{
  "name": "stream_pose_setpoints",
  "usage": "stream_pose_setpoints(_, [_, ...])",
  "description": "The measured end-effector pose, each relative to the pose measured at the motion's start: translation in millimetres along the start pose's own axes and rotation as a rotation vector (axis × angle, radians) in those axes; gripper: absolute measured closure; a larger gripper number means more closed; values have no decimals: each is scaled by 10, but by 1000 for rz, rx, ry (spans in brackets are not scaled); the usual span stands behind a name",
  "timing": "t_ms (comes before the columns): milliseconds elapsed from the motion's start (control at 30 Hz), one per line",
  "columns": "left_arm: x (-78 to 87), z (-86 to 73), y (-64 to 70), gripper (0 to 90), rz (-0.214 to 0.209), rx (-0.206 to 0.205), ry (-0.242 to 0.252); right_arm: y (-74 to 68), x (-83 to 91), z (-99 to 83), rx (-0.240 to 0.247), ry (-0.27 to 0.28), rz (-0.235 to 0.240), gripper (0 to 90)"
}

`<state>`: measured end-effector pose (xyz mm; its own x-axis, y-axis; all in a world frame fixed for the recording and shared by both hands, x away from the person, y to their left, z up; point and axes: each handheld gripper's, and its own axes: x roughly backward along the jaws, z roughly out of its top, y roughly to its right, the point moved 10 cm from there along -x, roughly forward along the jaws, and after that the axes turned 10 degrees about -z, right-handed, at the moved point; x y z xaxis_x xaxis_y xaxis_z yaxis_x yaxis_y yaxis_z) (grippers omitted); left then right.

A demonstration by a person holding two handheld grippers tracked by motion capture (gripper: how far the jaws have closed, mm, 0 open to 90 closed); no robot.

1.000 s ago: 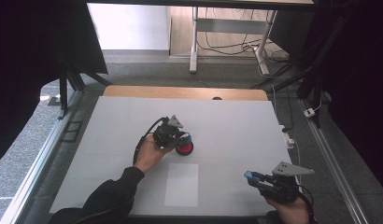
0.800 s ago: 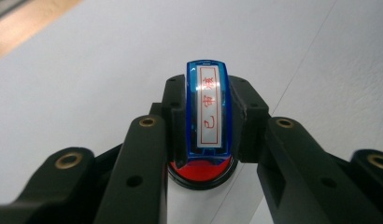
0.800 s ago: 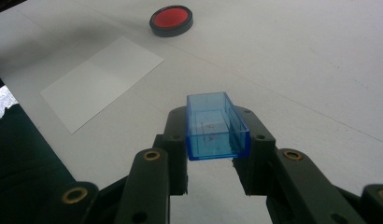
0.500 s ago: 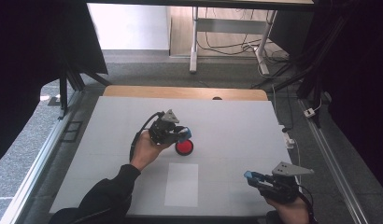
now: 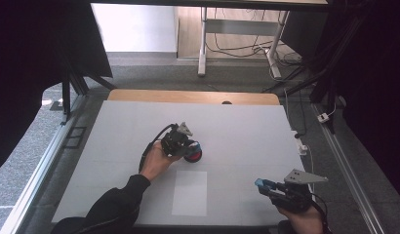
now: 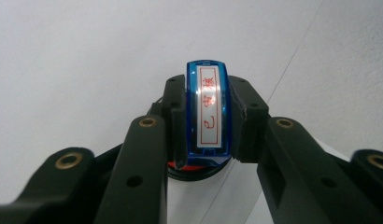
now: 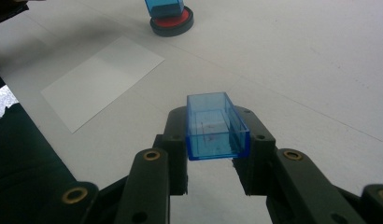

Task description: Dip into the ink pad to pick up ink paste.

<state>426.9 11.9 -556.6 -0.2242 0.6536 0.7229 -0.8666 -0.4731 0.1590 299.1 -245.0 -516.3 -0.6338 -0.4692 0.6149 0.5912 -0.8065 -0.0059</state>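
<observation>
The blue stamp (image 6: 209, 112) was pinched by the left gripper (image 5: 181, 139) over the red ink pad (image 5: 193, 156) at mid-table. Its clear blue cap (image 7: 216, 126) was clamped by the right gripper (image 5: 278, 190), held low at the near right edge.

White table (image 5: 115, 146) is spanning the middle of the high view, its wooden strip (image 5: 188, 96) running along the 12 o'clock edge. A white paper sheet (image 5: 190, 193) is lying flat on the table toward 6 o'clock. A grey desk frame (image 5: 204, 39) is standing on the floor at 12 o'clock, with loose cables (image 5: 237, 46) trailing under it.
</observation>
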Motion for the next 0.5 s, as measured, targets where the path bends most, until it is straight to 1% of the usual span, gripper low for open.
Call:
stream_pose_setpoints(167, [-31,-18,-15,704,9,-2,-12,-2,0,0,-2,0,3,682])
stream_pose_setpoints(300, [-38,-23,-23,705,6,2,-5,-3,-2,1,-2,1,5,682])
stream_pose_setpoints(367, [-43,-22,-17,706,12,-6,-9,-4,-3,0,-2,0,5,682])
stream_pose_setpoints(500, [-49,-20,6,707,34,-39,-37,-4,-3,0,-2,-1,4,682])
